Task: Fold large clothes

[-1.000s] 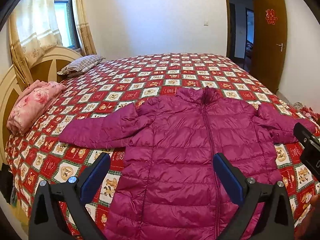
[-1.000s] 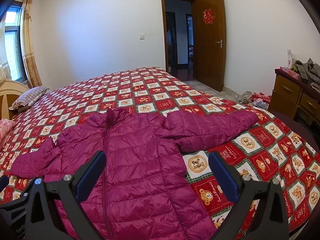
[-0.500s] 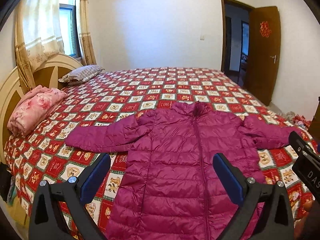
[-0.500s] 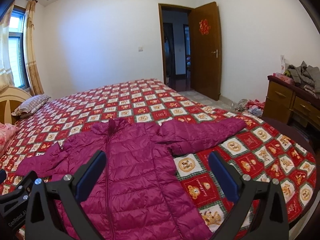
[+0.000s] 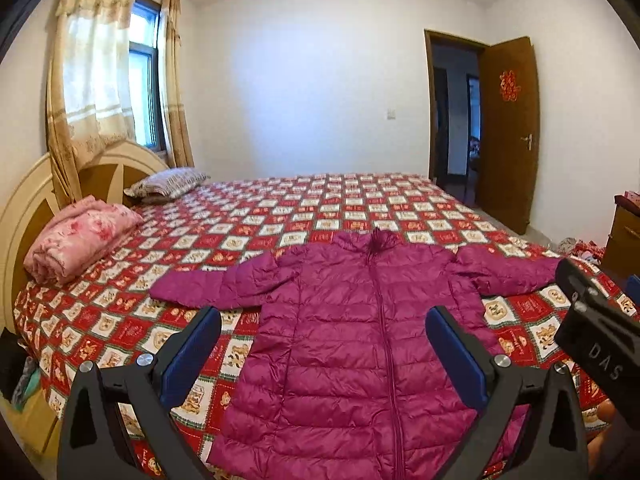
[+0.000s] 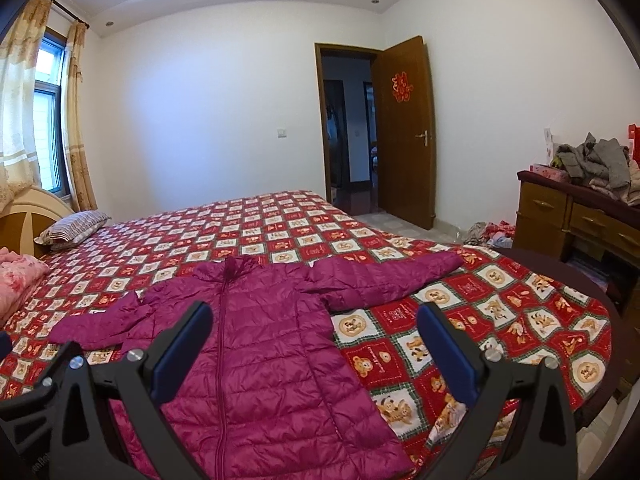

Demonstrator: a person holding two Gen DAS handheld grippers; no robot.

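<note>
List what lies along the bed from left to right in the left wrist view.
Folded pink blanket → striped pillow → magenta puffer jacket, spread flat with its sleeves out → wooden door.

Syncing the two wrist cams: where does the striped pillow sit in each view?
Left wrist: striped pillow at left of centre, against the headboard, beyond the folded pink blanket.
Right wrist: striped pillow at the far left edge, mid-height, on the quilt.
Shared landmark: the magenta jacket, spread flat on the bed in both views.
</note>
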